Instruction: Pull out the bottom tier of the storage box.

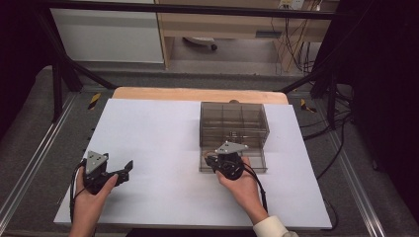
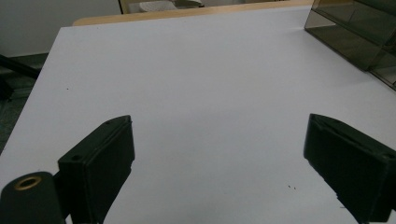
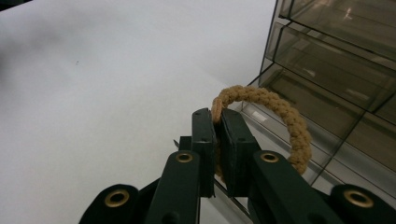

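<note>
- Braided tan rope ring [image 3: 280, 116] is pinched between the nearly closed jaws of the right gripper [image 3: 217, 135]; most of the loop arcs free to one side of them.
- Ring and right gripper hang at the front edge of a smoked clear plastic organizer box [image 1: 233, 129], over its low front compartment.
- In the high view, the right gripper [image 1: 217, 159] is held by the person's right hand [image 1: 241, 181] against the box's near side.
- Left gripper [image 1: 127, 170] rests well apart, near the left part of the white table [image 1: 158, 133]; its jaws stand wide apart, holding nothing.
- Left gripper view looks across bare white tabletop [image 2: 196, 84] toward the box's corner [image 2: 359, 37].
</note>
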